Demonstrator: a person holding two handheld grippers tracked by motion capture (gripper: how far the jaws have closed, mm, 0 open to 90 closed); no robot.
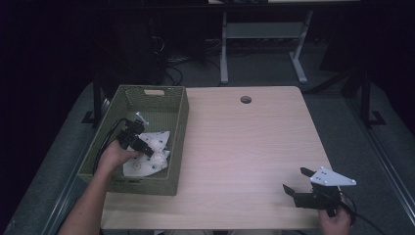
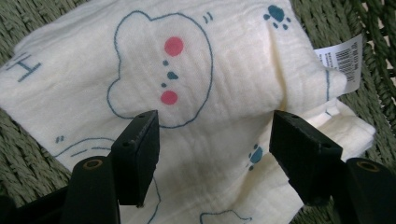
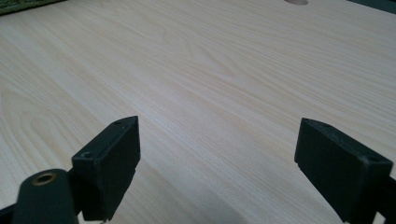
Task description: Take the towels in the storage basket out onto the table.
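room: dim | floor (image 1: 259, 73): grey | table (image 1: 244, 147): light wood | behind: white desk frame (image 1: 259, 34), cables (image 1: 173, 63)

1. A white tag (image 2: 345, 60) sewn to the cloth's (image 2: 224, 70) edge carried a barcode with small print too fine to read.
2. The cloth bore a blue mark like a sideways "H".

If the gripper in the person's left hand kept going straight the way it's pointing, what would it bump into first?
Most likely the white printed cloth lying in the green woven basket. The left gripper points at it with jaws apart, the cloth straight ahead between them. How close it is cannot be judged exactly.
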